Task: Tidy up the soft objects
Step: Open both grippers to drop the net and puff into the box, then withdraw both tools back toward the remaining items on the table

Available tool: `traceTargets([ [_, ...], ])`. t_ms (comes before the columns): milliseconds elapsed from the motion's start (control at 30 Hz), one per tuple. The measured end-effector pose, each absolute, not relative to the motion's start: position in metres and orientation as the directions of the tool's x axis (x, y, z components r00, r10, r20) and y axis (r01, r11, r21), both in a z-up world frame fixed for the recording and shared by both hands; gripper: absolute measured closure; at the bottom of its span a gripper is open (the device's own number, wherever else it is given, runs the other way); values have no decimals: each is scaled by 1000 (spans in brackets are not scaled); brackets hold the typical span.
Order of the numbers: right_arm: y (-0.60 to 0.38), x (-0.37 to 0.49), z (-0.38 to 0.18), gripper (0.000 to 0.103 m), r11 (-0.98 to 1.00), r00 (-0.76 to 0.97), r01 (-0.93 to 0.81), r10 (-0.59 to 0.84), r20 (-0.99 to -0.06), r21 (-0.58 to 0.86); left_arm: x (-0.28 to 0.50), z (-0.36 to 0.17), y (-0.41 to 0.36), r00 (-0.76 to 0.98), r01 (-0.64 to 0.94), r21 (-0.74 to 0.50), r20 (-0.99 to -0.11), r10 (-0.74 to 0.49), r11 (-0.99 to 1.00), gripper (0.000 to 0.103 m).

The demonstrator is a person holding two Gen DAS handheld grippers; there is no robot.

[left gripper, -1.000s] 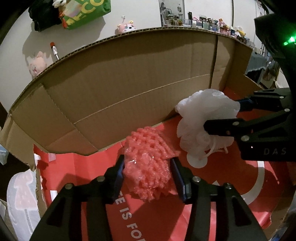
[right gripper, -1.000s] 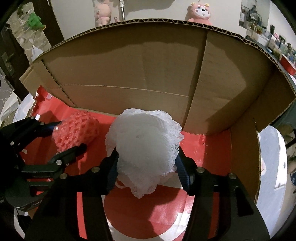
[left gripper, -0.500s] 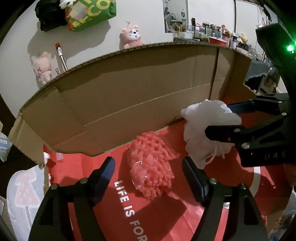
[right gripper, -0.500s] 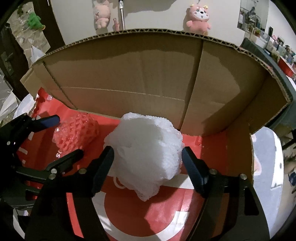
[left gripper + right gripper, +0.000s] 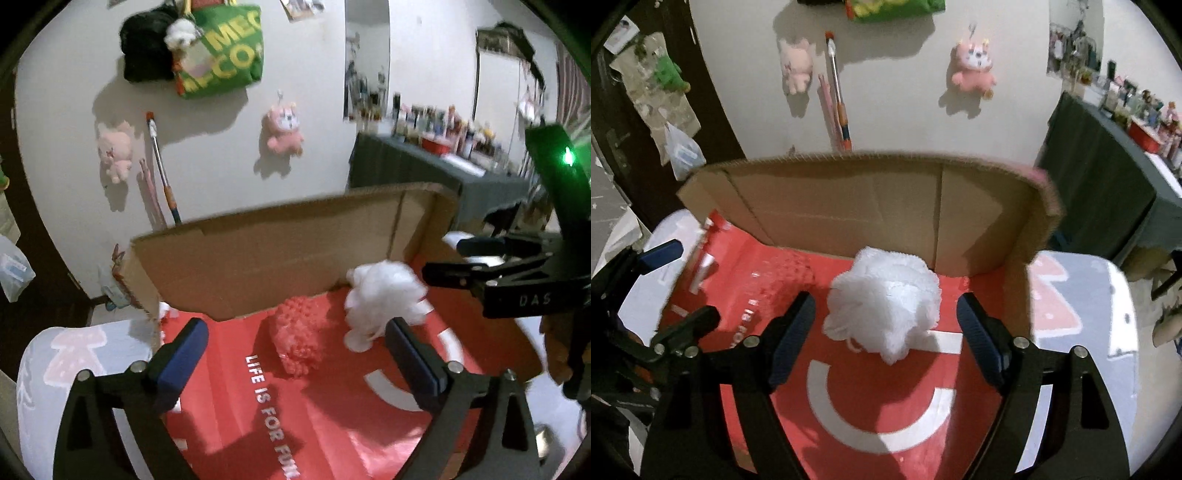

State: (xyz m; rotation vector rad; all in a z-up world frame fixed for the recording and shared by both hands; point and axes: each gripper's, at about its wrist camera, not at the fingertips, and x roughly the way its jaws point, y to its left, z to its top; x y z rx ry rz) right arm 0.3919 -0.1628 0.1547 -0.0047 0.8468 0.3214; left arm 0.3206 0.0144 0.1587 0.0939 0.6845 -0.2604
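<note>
A pink mesh sponge [image 5: 300, 334] and a white mesh bath pouf [image 5: 384, 297] lie side by side on the red floor of an open cardboard box [image 5: 280, 254]. The pouf also shows in the right wrist view [image 5: 886, 302]. My left gripper [image 5: 295, 354] is open and empty, raised above and back from the pink sponge. My right gripper [image 5: 886, 325] is open and empty, raised above and back from the pouf. The right gripper shows at the right of the left wrist view [image 5: 480, 262]. The pink sponge is blurred in the right wrist view [image 5: 786, 273].
The box's cardboard back wall [image 5: 879, 210] stands behind both objects. The box sits on a white surface with pink print [image 5: 74, 354]. Plush toys [image 5: 973, 68] and a green bag [image 5: 218, 48] hang on the wall. A dark cluttered table [image 5: 436, 162] is at the right.
Both grippers opened, letting go of the pink sponge and the white pouf, then pulled up and back. Both objects now rest on the box floor.
</note>
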Motion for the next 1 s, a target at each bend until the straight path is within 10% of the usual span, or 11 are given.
traceTargets([
  [533,-186,212,242,23,952,840,-306,274,-469,7,171,233,24,892,241,-42,-384,-239,970,0],
  [1000,-179,65,212,5,953,924,-283,241,-298,-107,46,207,6,943,210,-9,-263,-205,978,0],
])
